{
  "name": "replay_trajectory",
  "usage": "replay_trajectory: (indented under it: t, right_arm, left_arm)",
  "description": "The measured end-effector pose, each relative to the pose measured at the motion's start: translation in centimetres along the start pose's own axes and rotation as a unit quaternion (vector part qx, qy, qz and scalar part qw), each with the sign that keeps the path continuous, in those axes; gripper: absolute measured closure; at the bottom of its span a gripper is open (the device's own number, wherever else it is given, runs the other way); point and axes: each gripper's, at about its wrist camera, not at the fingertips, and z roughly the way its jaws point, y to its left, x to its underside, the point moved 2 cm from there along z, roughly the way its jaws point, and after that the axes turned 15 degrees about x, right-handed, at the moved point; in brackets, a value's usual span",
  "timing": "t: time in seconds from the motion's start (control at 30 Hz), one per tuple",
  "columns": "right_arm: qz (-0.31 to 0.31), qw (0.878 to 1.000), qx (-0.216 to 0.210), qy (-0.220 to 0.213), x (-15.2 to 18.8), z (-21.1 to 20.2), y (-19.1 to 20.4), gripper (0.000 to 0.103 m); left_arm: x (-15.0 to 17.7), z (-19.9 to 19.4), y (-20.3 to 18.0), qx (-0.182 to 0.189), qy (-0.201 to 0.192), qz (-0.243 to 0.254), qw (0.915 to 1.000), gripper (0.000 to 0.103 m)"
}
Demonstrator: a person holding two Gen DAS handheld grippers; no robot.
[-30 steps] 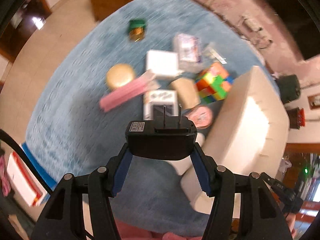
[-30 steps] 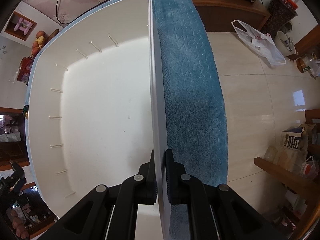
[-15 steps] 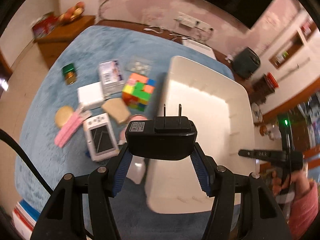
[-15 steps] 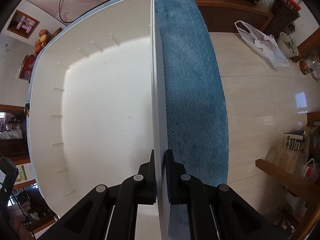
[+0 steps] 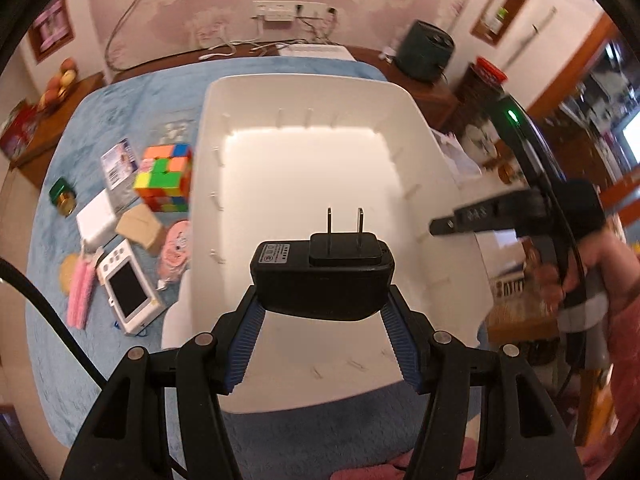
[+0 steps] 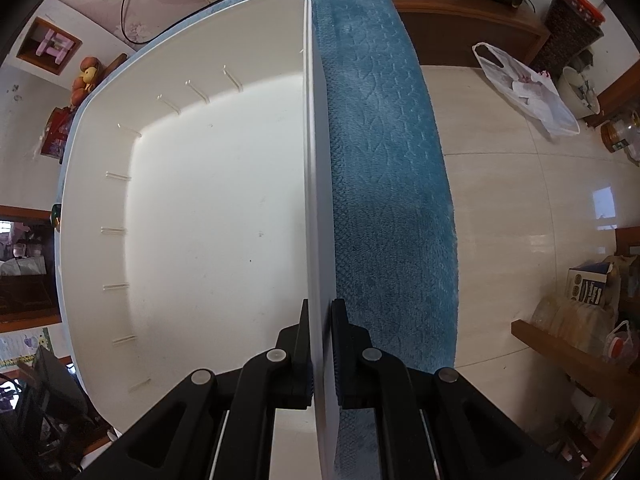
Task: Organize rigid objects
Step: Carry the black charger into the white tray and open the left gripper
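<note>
My left gripper (image 5: 322,312) is shut on a black power adapter (image 5: 322,278), prongs pointing up, held above the near part of the white bin (image 5: 304,184). The bin is empty and sits on a blue cloth (image 5: 56,320). My right gripper (image 6: 320,320) is shut on the bin's right wall (image 6: 318,200); it also shows in the left wrist view (image 5: 452,222). Left of the bin lie a colour cube (image 5: 164,178), a white handheld console (image 5: 126,286), a white box (image 5: 96,220), a pink strip (image 5: 80,294) and a small green jar (image 5: 62,196).
A tan block (image 5: 140,226), a pink round item (image 5: 176,244) and a card pack (image 5: 118,162) also lie left of the bin. A wooden bench (image 5: 424,80) stands behind the table. Tiled floor (image 6: 520,200) lies to the right.
My left gripper has swung right with the adapter, from over the loose objects to above the bin. The right gripper has kept its hold on the bin wall.
</note>
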Motion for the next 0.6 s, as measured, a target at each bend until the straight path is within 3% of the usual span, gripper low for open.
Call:
replay_trajectory:
  t: [0.4, 0.53, 0.6]
  right_arm:
    - [0.007, 1.0, -0.003, 0.001, 0.0, -0.1, 0.0, 0.095]
    - [0.005, 1.0, -0.001, -0.002, 0.0, -0.1, 0.0, 0.095]
    - [0.007, 1.0, -0.001, -0.003, 0.0, -0.1, -0.1, 0.095]
  left_arm:
    - [0.1, 0.9, -2.8, 0.01, 0.03, 0.061, 0.9977, 0.039]
    - [-0.2, 0.4, -3.0, 0.0, 0.022, 0.071, 0.9973, 0.024]
    - [-0.4, 0.0, -2.9, -0.004, 0.016, 0.074, 0.9971, 0.024]
